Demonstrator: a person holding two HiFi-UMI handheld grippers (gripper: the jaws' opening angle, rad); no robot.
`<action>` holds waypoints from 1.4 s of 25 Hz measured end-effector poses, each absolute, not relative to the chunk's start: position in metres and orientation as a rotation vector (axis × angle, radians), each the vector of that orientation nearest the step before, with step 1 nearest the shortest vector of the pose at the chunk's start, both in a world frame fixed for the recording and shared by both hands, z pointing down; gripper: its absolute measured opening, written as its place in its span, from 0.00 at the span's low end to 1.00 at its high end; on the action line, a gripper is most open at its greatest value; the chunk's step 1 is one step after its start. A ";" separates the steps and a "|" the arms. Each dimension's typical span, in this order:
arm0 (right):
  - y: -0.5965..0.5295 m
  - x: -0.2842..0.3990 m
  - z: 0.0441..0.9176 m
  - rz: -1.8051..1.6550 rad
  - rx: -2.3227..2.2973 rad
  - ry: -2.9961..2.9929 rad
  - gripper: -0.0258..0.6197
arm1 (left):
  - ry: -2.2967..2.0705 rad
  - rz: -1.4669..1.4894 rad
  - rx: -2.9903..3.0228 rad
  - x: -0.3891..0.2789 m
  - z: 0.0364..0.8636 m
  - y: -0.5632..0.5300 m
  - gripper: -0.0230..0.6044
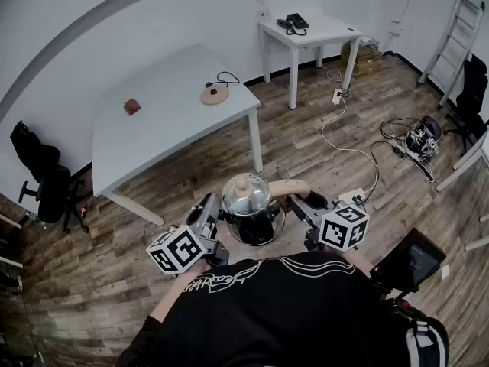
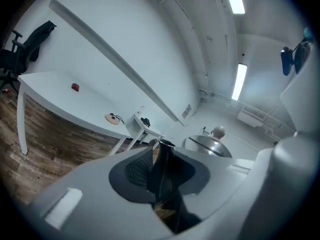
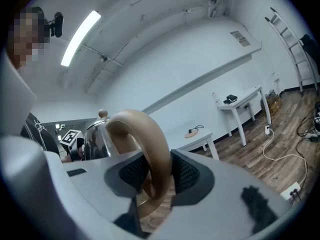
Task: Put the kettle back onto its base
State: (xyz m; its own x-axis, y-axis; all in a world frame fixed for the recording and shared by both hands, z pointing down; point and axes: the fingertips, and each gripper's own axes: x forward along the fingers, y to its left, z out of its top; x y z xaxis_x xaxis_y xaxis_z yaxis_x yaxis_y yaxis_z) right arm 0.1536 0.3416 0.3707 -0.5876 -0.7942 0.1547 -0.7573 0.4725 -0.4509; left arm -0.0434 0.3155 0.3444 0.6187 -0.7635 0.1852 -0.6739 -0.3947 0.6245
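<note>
**Head view.** Domed polished-steel kettle [image 1: 248, 199] with a pale knob, lower centre, carried between both tools. Left gripper [image 1: 217, 215] is at its left flank, right gripper [image 1: 299, 203] at its right. Round tan base [image 1: 215, 95] with a black cord sits upper centre on the large white table [image 1: 153, 132], well apart from the kettle.

**Left gripper view.** Left gripper [image 2: 159, 173]: jaws narrowly parted, clamped on a dark upright part, apparently the spout [image 2: 164, 156].

**Right gripper view.** Right gripper [image 3: 155, 173]: jaws moderately parted, pressing the curved tan wooden handle [image 3: 149, 139]. The base [image 3: 192, 133] is at centre right.

**Handling.** Keep both grips firm and the kettle level. Centre it over the base, avoid the cord, lower it straight, and release only once seated.
</note>
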 end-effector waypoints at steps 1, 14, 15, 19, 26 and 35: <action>0.338 0.153 0.371 -0.741 -1.382 2.632 0.25 | -1.128 -0.171 2.166 -0.045 0.345 0.313 0.15; 0.293 0.151 0.420 -0.770 -1.346 2.642 0.25 | -1.158 -0.158 2.140 -0.046 0.392 0.272 0.15; 0.276 0.149 0.422 -0.788 -1.350 2.646 0.25 | -1.157 -0.153 2.125 -0.049 0.395 0.255 0.15; 0.194 0.140 0.421 -0.859 -1.378 2.659 0.25 | -1.137 -0.143 2.071 -0.058 0.399 0.171 0.15; 0.075 0.118 0.431 -0.904 -1.391 2.691 0.25 | -1.117 -0.145 2.042 -0.079 0.415 0.051 0.15; -0.057 0.083 0.432 -0.906 -1.353 2.764 0.25 | -1.139 -0.175 2.017 -0.114 0.419 -0.075 0.15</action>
State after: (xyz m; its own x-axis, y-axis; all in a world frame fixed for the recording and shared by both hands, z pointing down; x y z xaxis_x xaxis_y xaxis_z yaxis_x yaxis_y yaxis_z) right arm 0.0832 -0.0572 0.4324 -0.6425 -0.7070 0.2954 -0.7447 0.4854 -0.4580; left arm -0.1141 -0.0750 0.4192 0.5858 -0.7716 0.2480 -0.6617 -0.2787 0.6960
